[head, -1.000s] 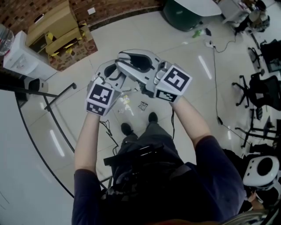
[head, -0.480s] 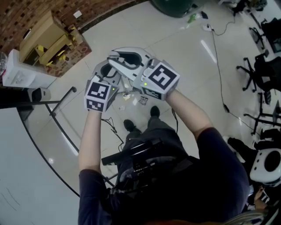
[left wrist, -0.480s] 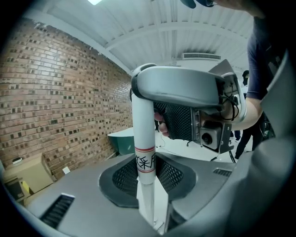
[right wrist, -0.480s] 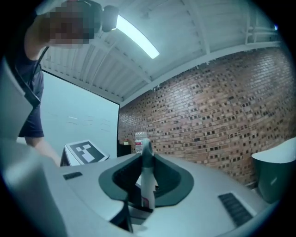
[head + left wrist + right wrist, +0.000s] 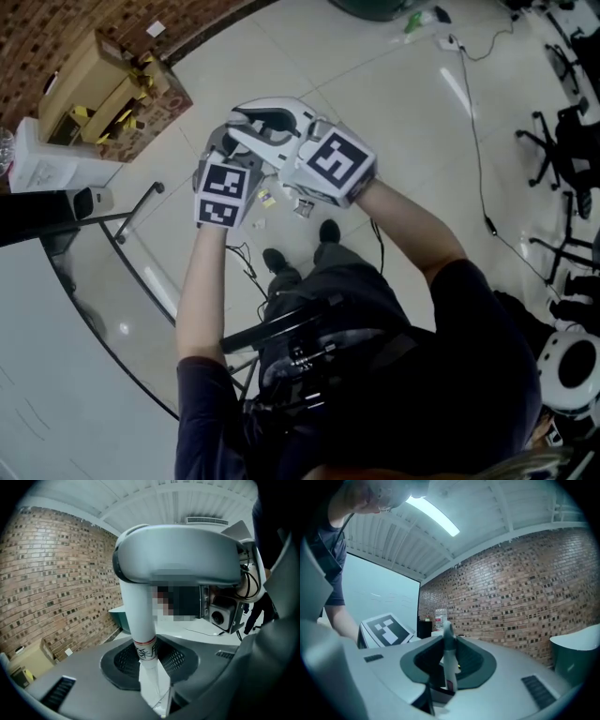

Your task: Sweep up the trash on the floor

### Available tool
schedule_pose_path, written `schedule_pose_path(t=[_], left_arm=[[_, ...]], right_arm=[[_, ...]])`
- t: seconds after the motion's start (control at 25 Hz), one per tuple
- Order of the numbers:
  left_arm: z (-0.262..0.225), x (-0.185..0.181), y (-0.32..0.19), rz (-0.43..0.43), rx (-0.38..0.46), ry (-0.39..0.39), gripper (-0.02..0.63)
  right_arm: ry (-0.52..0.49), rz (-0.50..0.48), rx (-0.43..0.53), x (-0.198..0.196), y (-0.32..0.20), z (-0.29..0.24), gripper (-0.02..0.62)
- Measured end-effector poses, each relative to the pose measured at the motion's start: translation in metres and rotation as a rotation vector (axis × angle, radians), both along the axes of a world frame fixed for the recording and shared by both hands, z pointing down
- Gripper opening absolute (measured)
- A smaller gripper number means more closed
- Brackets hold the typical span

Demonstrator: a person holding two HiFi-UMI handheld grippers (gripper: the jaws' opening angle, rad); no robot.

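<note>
Both grippers are held up close together in the head view. My left gripper [image 5: 221, 148] is shut on a white handle [image 5: 143, 634] with a red band and printed label; it rises between the jaws [image 5: 157, 700] toward the right gripper's body above. My right gripper [image 5: 255, 120] has just been closing, and a slim white handle end [image 5: 449, 653] with a rounded tip stands gripped between its jaws [image 5: 443, 686]. Small scraps of trash [image 5: 267, 199] lie on the pale tiled floor just beyond the person's shoes [image 5: 277, 262]. The handle's lower part is hidden.
Cardboard boxes [image 5: 103, 89] and a white water dispenser [image 5: 47, 159] stand by the brick wall at the upper left. A black stand [image 5: 131, 211] and a glass partition sit to the left. A cable [image 5: 473, 122] and office chairs [image 5: 572, 122] are on the right.
Both grippers have moved together, a little left in the head view, and now hang over the scraps. The boxes and chairs have slid in the picture as the head turned.
</note>
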State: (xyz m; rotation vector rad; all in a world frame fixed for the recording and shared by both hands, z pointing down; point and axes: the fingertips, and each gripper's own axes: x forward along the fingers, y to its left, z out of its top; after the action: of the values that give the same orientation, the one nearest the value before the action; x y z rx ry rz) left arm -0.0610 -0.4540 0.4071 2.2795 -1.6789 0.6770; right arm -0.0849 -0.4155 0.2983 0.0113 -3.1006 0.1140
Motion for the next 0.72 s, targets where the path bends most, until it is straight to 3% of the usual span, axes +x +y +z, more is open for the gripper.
schedule_pose_path(t=[0.28,0.72], left_arm=[[0.028,0.026,-0.036,0.099,-0.013,0.033,0.086],[0.107,0.005,-0.065,0.168,-0.049,0.116,0.086]], right_arm=[[0.048,0.075,0.023,0.027,-0.026,0.030,0.098],[0.163,0.201,0.002,0.002,-0.054,0.107,0.103]])
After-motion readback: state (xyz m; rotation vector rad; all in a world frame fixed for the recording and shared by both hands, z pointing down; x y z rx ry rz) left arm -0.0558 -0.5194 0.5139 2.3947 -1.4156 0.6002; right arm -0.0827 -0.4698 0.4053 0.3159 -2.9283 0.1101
